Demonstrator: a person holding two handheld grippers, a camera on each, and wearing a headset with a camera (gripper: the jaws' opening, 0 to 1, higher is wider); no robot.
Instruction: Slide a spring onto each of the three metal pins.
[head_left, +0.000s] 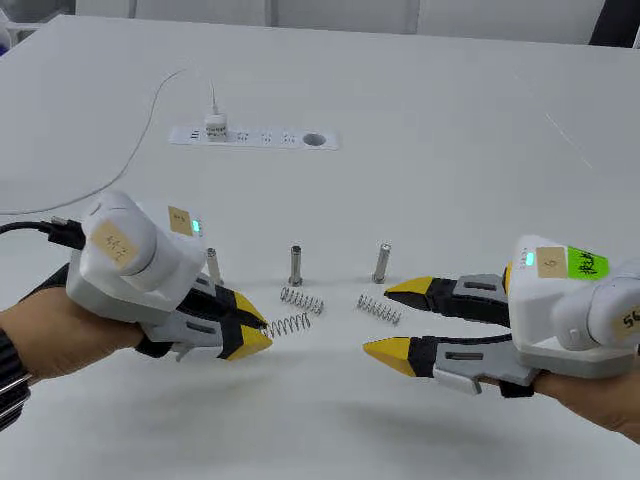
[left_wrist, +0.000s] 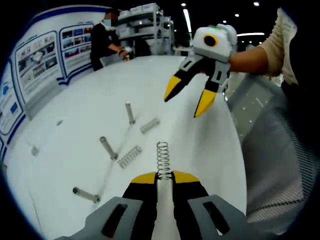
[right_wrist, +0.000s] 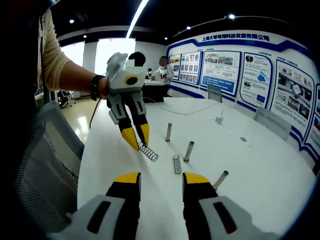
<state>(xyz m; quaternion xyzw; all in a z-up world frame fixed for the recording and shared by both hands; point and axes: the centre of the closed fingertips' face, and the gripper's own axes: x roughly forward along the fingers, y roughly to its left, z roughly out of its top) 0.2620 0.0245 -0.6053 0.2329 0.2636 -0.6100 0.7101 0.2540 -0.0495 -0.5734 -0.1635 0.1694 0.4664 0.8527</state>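
Three short metal pins stand upright in a row on the white table, the left pin (head_left: 213, 265), the middle pin (head_left: 296, 265) and the right pin (head_left: 381, 262). My left gripper (head_left: 257, 336) is shut on one end of a spring (head_left: 290, 325), which sticks out level toward the right; it points straight ahead of the tips (left_wrist: 162, 157). Two loose springs lie in front of the pins, one (head_left: 302, 300) near the middle pin and one (head_left: 379, 309) near the right pin. My right gripper (head_left: 395, 320) hangs open and empty just right of that second spring, jaws wide apart (right_wrist: 161, 178).
A white power strip (head_left: 255, 136) with a plugged-in adapter (head_left: 215, 125) lies at the back of the table, its cable (head_left: 150, 125) curving off left. A mesh chair (right_wrist: 45, 170) stands by the table's edge. People (left_wrist: 107, 40) stand at a far table.
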